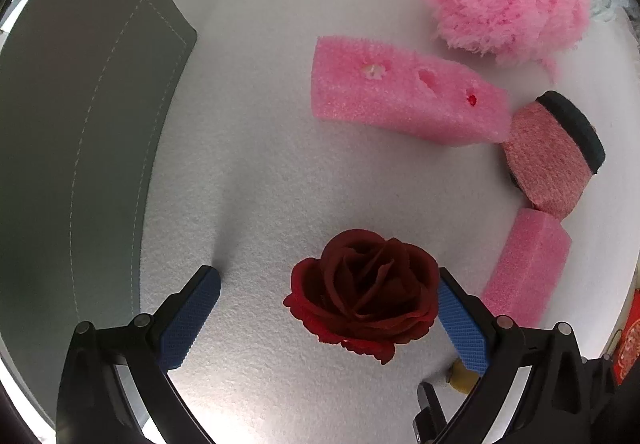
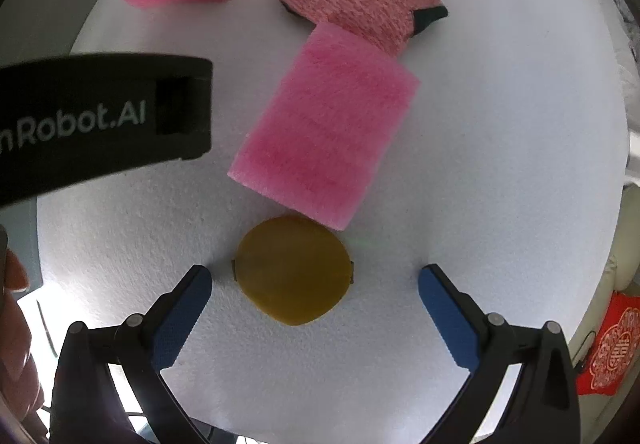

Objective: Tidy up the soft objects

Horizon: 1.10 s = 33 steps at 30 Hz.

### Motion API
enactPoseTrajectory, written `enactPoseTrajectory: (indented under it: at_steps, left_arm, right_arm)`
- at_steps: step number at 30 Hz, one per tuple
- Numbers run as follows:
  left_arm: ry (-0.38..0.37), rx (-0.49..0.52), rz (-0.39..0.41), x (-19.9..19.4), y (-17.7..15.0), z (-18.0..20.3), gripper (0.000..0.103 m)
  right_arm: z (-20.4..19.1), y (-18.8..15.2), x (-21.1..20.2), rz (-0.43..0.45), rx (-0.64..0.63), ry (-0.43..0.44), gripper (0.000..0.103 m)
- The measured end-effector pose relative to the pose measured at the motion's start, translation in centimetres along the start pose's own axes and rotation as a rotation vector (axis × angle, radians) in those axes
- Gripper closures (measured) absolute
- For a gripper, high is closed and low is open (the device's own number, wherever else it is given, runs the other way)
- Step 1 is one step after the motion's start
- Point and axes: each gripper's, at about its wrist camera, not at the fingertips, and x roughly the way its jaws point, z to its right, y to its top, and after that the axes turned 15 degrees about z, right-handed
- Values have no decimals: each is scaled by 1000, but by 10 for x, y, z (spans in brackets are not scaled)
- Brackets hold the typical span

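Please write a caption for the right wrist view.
Open right gripper over a yellow round sponge beside a pink foam block.

You have a white, grainy foam board [image 1: 256, 163] as the working surface. Off its left edge lies a grey-green stitched mat [image 1: 80, 131], one corner overlapping the board. Beyond the board's right edge you can see a red patterned paper decoration [image 2: 614, 348].
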Motion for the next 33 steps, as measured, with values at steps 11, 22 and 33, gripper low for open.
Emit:
enactPoseTrajectory:
  at_steps: [11,22,33]
  left_arm:
    - [-17,111,8,-22,3,21,66]
    - [-83,161,60,-64,-17,14,68]
    - [-197,142,53,-101,-53,-20,68]
  right_arm:
    - [35,9,-17,39,0,3,57]
    - [79,-31,-44,30,155,99,58]
    - [119,-75,-65,42,315,143,58]
